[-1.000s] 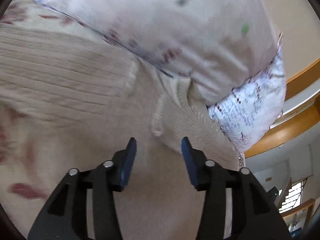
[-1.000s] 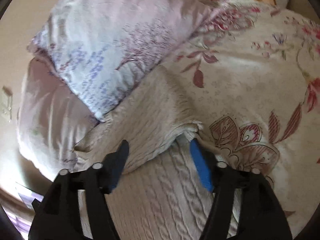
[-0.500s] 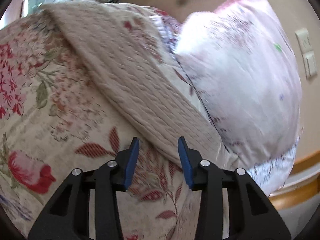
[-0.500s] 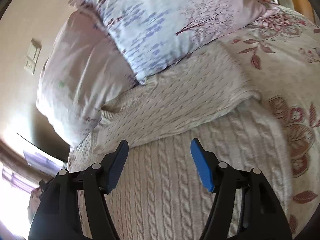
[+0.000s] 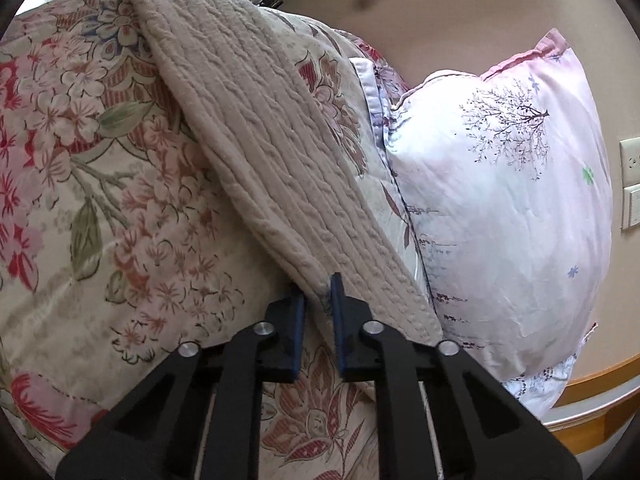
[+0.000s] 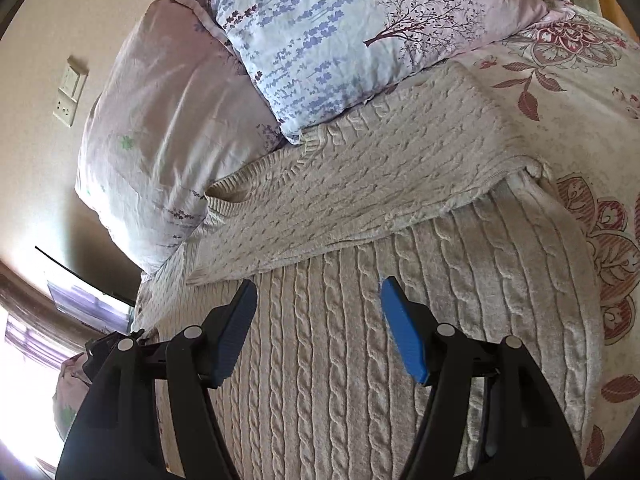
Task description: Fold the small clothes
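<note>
A beige cable-knit sweater (image 6: 360, 320) lies on a floral bedspread (image 6: 580, 120), with one sleeve (image 6: 360, 188) folded across its upper body. In the left wrist view another sleeve (image 5: 260, 140) runs diagonally from the top left down to my left gripper (image 5: 318, 300), which is shut on its near edge. My right gripper (image 6: 316, 300) is open and empty, hovering over the sweater's body just below the folded sleeve.
Two pillows lean at the head of the bed: a pale pink one (image 5: 520, 200) (image 6: 168, 120) and a lavender-print one (image 6: 340, 28). A wall with light switches (image 6: 70, 94) is behind them. A wooden bed frame (image 5: 592, 392) shows at the lower right.
My left gripper moved from the floral bedspread onto the sleeve's edge and closed on it. My right gripper stayed open and shifted slightly over the sweater's body.
</note>
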The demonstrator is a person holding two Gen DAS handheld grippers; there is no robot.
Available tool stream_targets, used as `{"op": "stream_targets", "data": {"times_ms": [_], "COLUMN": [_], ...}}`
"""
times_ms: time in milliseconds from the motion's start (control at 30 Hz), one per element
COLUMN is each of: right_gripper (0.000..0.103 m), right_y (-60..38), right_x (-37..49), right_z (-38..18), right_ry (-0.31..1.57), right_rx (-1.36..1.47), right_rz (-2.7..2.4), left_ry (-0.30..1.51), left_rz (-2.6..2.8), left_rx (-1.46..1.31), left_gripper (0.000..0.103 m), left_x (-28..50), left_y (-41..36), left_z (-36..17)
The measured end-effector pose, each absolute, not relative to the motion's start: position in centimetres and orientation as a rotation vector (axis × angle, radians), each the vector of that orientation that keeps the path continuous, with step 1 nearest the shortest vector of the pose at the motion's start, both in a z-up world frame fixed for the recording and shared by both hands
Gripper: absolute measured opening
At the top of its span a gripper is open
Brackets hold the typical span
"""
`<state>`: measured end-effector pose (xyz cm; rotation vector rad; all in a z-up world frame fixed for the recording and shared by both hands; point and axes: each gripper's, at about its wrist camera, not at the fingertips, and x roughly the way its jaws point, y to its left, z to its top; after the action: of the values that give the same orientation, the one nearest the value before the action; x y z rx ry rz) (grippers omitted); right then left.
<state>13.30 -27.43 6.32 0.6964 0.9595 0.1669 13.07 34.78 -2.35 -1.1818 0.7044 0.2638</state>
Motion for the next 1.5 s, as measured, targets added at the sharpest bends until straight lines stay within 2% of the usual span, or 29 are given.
{"op": "stream_targets", "data": {"times_ms": [300, 567, 700, 800, 867, 967, 1033, 1100, 1367, 1433, 1500], "right_gripper": [0.066, 0.066, 0.066, 0.066, 0.066, 0.066, 0.066, 0.066, 0.066, 0.066, 0.066], "right_y": [-28.1, -28.4, -28.8, -29.2, -29.5, -29.9, -29.9, -29.9, -29.1, -29.1, -29.3], "right_x": [12.8, 12.0, 11.6, 11.4, 11.3, 11.2, 11.2, 11.3, 11.4, 11.3, 11.3], "right_z": [6.8, 7.3, 7.0, 6.8, 6.7, 6.6, 6.5, 6.2, 6.0, 6.3, 6.5], "right_ry": [0.936, 0.918, 0.924, 0.929, 0.928, 0.928, 0.929, 0.933, 0.945, 0.938, 0.93], "right_rx": [0.698, 0.688, 0.702, 0.706, 0.706, 0.707, 0.71, 0.718, 0.708, 0.702, 0.697], "right_rz": [0.169, 0.182, 0.174, 0.163, 0.157, 0.15, 0.15, 0.155, 0.187, 0.187, 0.187], "left_ry": [0.576, 0.52, 0.616, 0.805, 0.868, 0.868, 0.838, 0.811, 0.767, 0.743, 0.719], "left_rz": [0.145, -0.245, -0.366, -0.38, -0.386, -0.377, -0.342, -0.294, -0.102, -0.091, -0.103], "left_rx": [-1.129, -1.039, -1.043, -1.087, -1.129, -1.149, -1.16, -1.174, -1.275, -1.275, -1.22], "left_gripper": [0.007, 0.006, 0.007, 0.007, 0.008, 0.011, 0.028, 0.032, 0.03, 0.012, 0.01], "left_x": [14.0, 17.5, 19.2, 20.8, 20.6, 20.3, 19.9, 19.6, 18.4, 18.6, 19.2], "left_y": [31.7, 20.2, 13.4, 9.5, 8.5, 8.7, 10.2, 12.2, 19.1, 19.6, 19.4], "left_z": [2.5, 7.6, 5.0, 0.2, -1.6, -2.2, -1.8, -1.6, -1.7, -1.1, 0.4]}}
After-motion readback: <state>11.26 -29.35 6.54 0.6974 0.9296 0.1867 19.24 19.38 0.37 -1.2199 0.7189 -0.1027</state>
